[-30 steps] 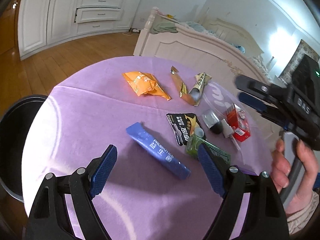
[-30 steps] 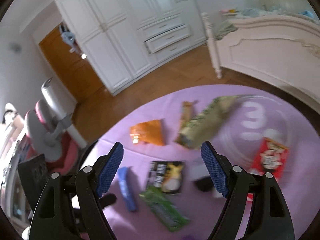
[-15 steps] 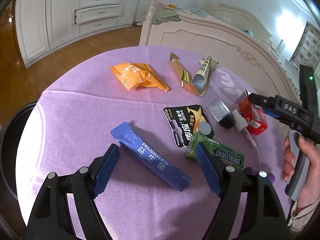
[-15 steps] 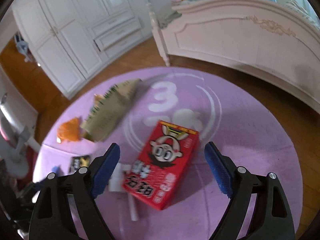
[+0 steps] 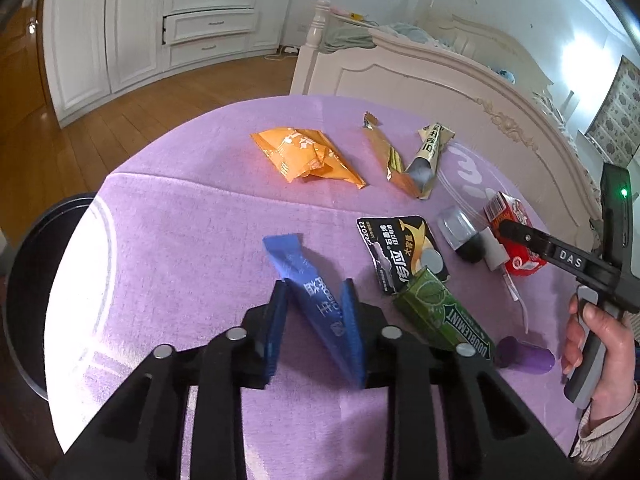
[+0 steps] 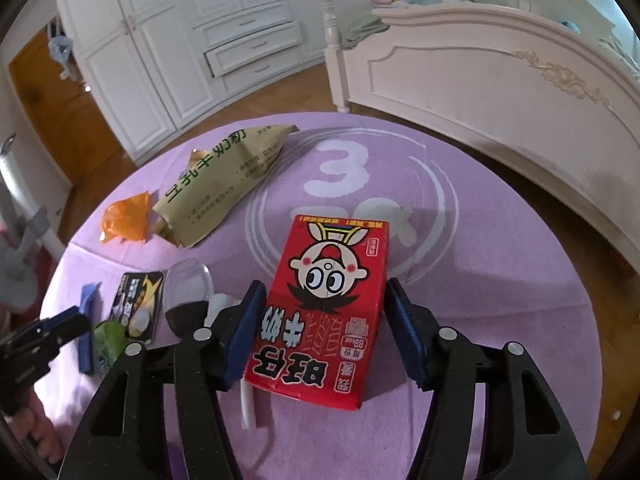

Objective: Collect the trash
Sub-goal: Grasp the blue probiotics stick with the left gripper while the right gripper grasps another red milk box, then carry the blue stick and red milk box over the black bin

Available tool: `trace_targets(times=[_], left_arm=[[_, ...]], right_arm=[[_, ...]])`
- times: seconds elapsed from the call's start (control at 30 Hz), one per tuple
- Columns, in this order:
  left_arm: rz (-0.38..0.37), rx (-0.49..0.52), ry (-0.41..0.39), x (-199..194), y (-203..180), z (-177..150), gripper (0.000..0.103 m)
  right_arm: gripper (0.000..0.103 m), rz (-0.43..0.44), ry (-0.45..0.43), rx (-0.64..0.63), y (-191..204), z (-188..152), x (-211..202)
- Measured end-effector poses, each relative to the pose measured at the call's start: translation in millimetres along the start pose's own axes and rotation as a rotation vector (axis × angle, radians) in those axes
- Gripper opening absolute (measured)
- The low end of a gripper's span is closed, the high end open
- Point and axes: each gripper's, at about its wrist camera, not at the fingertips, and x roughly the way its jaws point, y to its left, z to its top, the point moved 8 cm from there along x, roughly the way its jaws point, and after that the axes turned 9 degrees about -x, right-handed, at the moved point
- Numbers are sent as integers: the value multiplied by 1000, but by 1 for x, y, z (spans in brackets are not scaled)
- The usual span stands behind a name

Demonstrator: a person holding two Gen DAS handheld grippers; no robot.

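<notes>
My left gripper (image 5: 314,326) has its ribbed blue fingers (image 5: 354,332) clamped on the glossy blue sachet (image 5: 308,292), a long flat foil strip lifted at a tilt off the purple cloth-covered worktop (image 5: 180,240). My right gripper (image 6: 326,336) holds its fingers apart on either side of the boxy red drink carton (image 6: 324,312) lying flat on the cloth; whether they touch its cardboard sides I cannot tell

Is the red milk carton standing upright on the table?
No, the red milk carton lies flat on the purple tablecloth, between the right gripper's fingers.
</notes>
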Motion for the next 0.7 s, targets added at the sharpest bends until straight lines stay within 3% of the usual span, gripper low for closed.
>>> trace_targets(times=[0.23, 0.4, 0.7], left_arm=[[-30, -2, -3, -5, 0, -2, 19], [-42, 20, -27, -14, -3, -5, 19], [-72, -7, -96, -38, 4, -2, 19]], right_arm=[[56, 125, -93, 90, -10, -7, -30], [56, 147, -171, 104, -12, -3, -61], [56, 191, -205, 67, 16, 3, -88]])
